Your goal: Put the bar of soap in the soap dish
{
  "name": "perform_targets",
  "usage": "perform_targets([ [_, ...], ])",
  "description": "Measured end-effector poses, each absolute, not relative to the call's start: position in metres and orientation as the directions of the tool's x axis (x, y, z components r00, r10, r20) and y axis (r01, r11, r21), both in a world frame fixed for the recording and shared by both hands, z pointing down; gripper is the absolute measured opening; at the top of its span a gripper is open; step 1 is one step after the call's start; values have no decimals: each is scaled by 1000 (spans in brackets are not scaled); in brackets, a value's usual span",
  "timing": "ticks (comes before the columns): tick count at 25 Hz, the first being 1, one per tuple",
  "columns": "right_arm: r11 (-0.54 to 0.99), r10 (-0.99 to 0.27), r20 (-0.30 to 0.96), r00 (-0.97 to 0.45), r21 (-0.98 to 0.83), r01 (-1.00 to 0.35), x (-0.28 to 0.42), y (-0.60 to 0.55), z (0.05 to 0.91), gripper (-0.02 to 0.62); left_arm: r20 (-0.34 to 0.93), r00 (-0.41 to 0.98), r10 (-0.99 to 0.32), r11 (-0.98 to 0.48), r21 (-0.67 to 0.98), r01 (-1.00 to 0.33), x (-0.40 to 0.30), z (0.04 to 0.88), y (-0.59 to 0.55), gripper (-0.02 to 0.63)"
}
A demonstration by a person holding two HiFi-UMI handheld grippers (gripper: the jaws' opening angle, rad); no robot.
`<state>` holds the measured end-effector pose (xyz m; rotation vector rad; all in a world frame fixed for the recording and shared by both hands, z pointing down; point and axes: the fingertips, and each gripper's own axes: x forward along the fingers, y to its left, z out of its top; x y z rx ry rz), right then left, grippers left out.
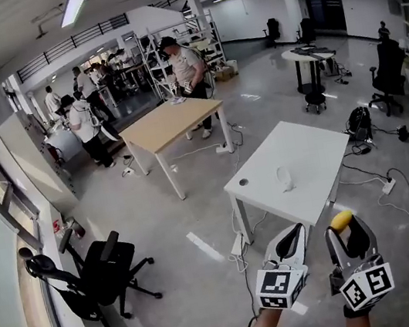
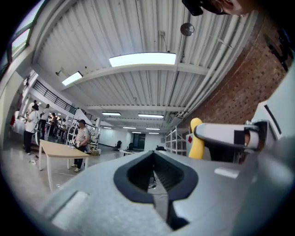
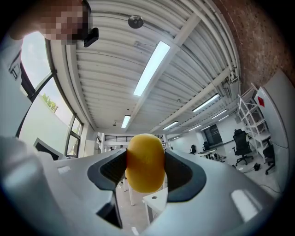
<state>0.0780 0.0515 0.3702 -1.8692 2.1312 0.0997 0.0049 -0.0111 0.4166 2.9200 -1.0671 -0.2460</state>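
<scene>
Drop risk on the carry.
Left gripper [image 1: 290, 234] clenched, empty. Small white item mid white table [image 1: 313, 146], likely the soap dish [image 1: 285, 178], well apart from both. Right gripper [image 1: 349, 231] pinches the yellow soap bar [image 3: 145, 161] across its middle; slick curved sides could squirt out if squeeze shifts.

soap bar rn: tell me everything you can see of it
The soap bar is a smooth, rounded yellow-orange oval, apparently intact. The right gripper clamps its sides between both jaws, one end poking past the tips. It is held in the air, short of the white table; nothing else touches it.
</scene>
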Motion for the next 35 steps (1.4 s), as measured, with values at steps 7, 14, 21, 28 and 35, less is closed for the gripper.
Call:
perform_targets([
  [7, 173, -963, -230, -138, -140, -975, 82, -5, 381, 261, -123, 768, -628, -777, 137, -614, 18, 423, -56, 2],
  [14, 247, -946, -253, -203, -155, -957, 102, -87, 376, 261, -170, 746, -644, -764, 175, -620, 24, 403, -129, 2],
  [21, 349, -912, -282, -297, -157, -924, 135, -171, 364, 261, -170, 680, -713, -700, 147, -698, 54, 393, -206, 2],
  [28, 443, -886, -234, -399, -179, -879, 165, -227, 389, 261, -144, 638, -756, -653, 119, -748, 95, 408, -249, 0],
  [35, 486, -867, -220, -446, -184, -854, 166, -262, 392, 261, -97, 557, -824, -566, 132, -814, 80, 420, -280, 1],
])
